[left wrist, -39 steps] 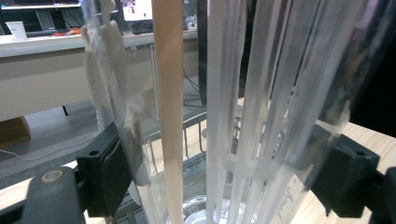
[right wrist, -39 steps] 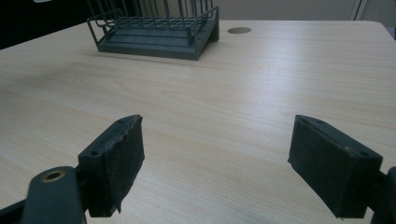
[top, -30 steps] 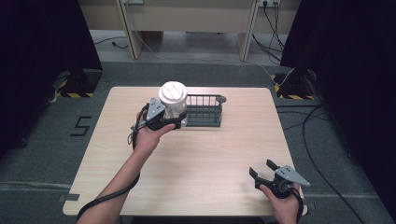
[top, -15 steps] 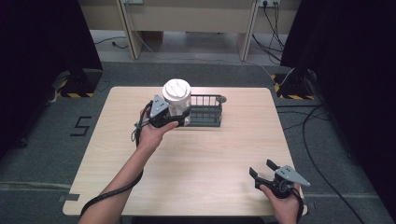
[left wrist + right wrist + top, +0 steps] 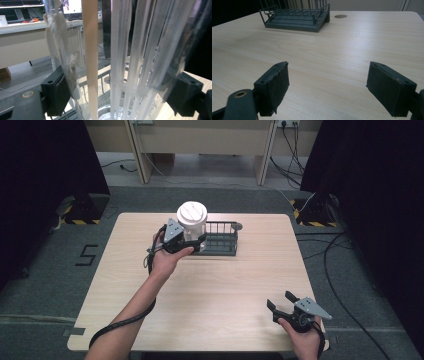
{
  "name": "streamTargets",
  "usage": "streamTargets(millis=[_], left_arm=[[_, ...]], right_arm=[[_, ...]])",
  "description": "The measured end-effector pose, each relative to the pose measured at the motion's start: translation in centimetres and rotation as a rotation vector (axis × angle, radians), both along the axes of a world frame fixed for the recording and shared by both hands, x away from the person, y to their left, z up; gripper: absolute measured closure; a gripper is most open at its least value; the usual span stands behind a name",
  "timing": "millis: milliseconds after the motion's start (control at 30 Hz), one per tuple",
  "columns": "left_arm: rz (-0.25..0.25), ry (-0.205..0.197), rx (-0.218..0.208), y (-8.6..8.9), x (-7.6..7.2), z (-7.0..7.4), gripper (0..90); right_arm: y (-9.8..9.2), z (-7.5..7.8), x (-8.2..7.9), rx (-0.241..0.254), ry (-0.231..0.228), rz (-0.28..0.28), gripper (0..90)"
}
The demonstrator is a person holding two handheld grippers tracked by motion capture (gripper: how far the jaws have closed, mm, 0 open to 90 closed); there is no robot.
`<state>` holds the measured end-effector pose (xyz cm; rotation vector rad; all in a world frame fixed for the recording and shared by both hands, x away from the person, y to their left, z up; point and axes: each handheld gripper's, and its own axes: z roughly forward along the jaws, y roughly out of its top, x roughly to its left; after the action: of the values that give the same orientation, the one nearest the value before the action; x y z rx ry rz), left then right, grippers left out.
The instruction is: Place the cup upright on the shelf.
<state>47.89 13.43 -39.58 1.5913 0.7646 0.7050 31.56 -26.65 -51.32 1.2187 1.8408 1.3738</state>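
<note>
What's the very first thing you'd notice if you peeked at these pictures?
Probably the tall clear plastic jar with a round white lid, gripped by the left gripper at the left end of the dark wire rack on the pale wooden table. Then the right gripper, jaws wide, at the near right corner.

Black left gripper (image 5: pixel 192 241) and right gripper (image 5: pixel 284 303) carry grey triangular plates, trailing black cables, bare forearms.
</note>
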Motion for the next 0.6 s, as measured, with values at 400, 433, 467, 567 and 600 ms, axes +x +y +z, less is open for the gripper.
streamTargets(millis=[400,433,467,567,600], left_arm=[[0.0,0.002,0.004,-0.5,0.66,0.2,17.5],[0.0,0.002,0.003,-0.55,0.7,0.21,17.5],[0.0,0.002,0.003,-0.59,0.76,0.22,17.5],[-0.001,0.003,0.005,-0.78,0.91,0.22,17.5],[-0.001,0.002,0.006,-0.83,0.96,0.23,17.5]], right_arm=[[-0.01,0.0,-0.03,0.003,0.001,-0.001,18.6],[0.0,0.0,-0.05,0.005,0.001,-0.002,18.6],[0.0,0.0,-0.04,0.005,0.002,-0.002,18.6],[0.0,0.0,-0.04,0.005,0.002,-0.002,18.6],[0.0,0.0,-0.04,0.005,0.001,-0.001,18.6]])
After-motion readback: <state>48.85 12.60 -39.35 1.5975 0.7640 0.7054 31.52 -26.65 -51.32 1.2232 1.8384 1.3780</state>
